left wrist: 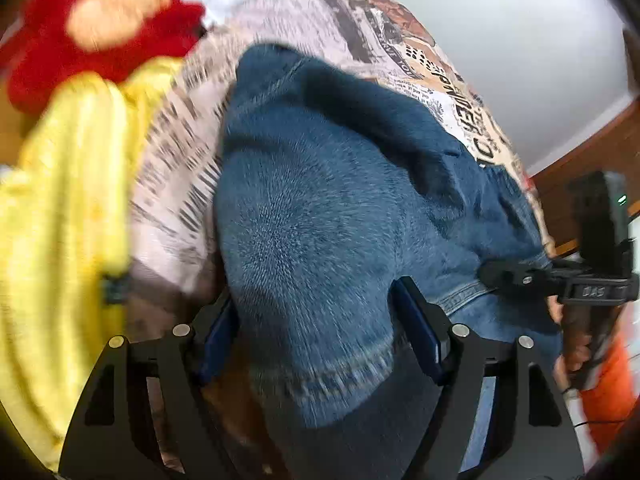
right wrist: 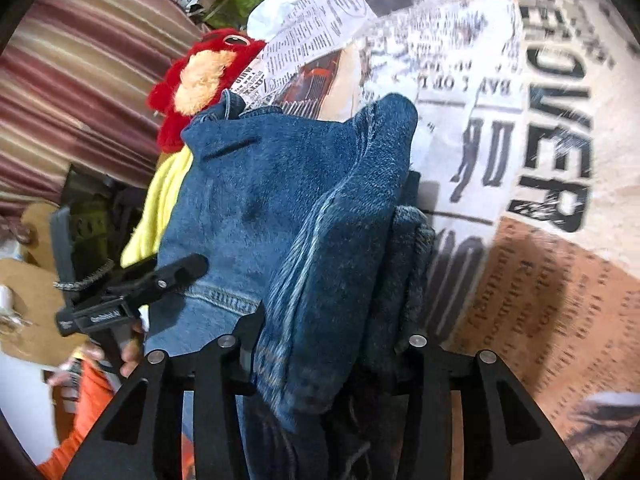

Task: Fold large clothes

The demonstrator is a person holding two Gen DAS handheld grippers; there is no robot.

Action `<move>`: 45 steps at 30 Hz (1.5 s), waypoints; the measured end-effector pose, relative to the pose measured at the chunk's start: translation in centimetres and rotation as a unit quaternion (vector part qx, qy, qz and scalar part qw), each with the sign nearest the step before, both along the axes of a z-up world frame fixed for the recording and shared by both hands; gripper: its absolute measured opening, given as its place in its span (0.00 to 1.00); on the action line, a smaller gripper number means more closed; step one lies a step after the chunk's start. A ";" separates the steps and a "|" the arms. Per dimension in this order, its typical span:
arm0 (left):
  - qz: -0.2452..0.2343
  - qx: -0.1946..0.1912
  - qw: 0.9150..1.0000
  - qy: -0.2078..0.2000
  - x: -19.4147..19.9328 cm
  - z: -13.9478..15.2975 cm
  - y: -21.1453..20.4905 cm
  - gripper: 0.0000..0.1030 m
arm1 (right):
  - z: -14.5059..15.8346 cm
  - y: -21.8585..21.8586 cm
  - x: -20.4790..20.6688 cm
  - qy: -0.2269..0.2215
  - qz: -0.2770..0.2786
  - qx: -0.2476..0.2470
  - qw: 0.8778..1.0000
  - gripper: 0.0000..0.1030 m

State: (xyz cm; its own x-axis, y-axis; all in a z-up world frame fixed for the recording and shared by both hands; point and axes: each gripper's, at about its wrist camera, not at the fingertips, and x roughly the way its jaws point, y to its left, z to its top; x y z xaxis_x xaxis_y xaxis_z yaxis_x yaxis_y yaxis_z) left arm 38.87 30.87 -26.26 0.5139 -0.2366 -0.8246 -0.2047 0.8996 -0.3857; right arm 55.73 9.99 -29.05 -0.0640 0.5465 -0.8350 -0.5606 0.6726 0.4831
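Note:
Folded blue denim jeans (left wrist: 320, 184) lie on a newspaper-print bed cover (left wrist: 304, 12). My left gripper (left wrist: 316, 296) stands wide around the near hem of the jeans; the denim lies between its blue pads (left wrist: 418, 332), which do not visibly squeeze it. In the right wrist view a thick folded bundle of the jeans (right wrist: 280, 200) fills my right gripper (right wrist: 332, 320), bulging over both fingers, which press on it. Each gripper also shows from the side in the other's view: the right gripper (left wrist: 504, 274) at the jeans' right edge, the left gripper (right wrist: 176, 272) at their left.
A red plush toy (right wrist: 200, 80) and a yellow cloth (left wrist: 68, 184) lie left of the jeans. A striped fabric (right wrist: 80, 60) hangs beyond the bed's left side. An orange sleeve (left wrist: 612, 392) and a hand (right wrist: 128, 356) hold the grippers. A wooden board (left wrist: 588, 160) borders the bed at right.

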 end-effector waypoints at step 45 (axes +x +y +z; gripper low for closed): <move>0.054 0.198 0.971 -0.122 -14.6 13.3 -9.2 0.85 | 14.9 -11.1 -16.0 -0.286 -0.064 0.008 0.956 0.76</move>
State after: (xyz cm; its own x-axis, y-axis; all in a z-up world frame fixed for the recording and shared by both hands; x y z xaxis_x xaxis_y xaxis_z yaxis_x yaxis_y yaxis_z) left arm 24.25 21.64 -12.93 0.7100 0.1404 -0.6900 -0.2517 0.9658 -0.0625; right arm 39.69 -1.13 -14.13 0.4688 0.5321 -0.7050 -0.6493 0.7488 0.1334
